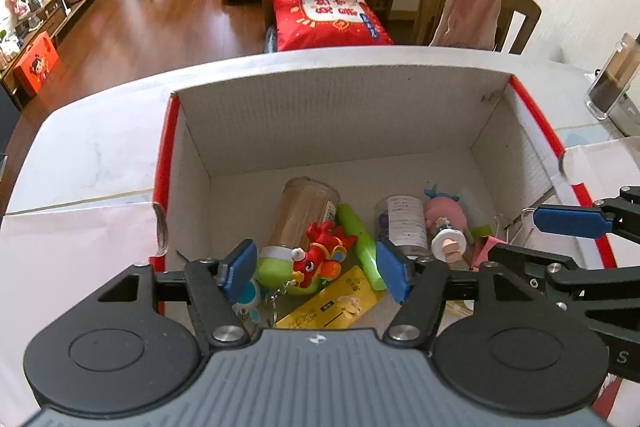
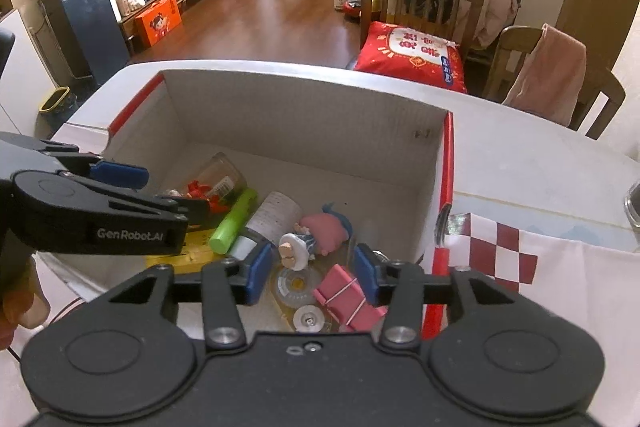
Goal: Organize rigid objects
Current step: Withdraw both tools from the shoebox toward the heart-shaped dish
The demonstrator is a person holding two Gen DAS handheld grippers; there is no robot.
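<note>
A white cardboard box [image 1: 360, 115] with red outer sides holds several small things. In it lie a clear jar of sticks [image 1: 304, 215], a red dragon toy [image 1: 320, 259], a green tube [image 1: 360, 243], a labelled bottle [image 1: 404, 223], a pink doll [image 1: 444, 223] and a yellow packet [image 1: 340, 307]. My left gripper [image 1: 316, 271] hangs open over the dragon toy, pads clear of it. My right gripper [image 2: 312, 273] is open above a pink binder clip [image 2: 348, 299] and a round tape roll [image 2: 296, 283], touching neither. Each gripper also shows in the other's view: the right gripper [image 1: 560, 239], the left gripper [image 2: 160, 191].
The box sits on a white table [image 1: 92, 147]. A red-and-white checked sheet [image 2: 500, 251] lies right of the box, and a glass jar [image 1: 612, 83] stands at the table's far right. Wooden chairs, one with a red cushion [image 1: 328, 23], stand behind the table. A person's hand [image 2: 24, 299] holds the left gripper.
</note>
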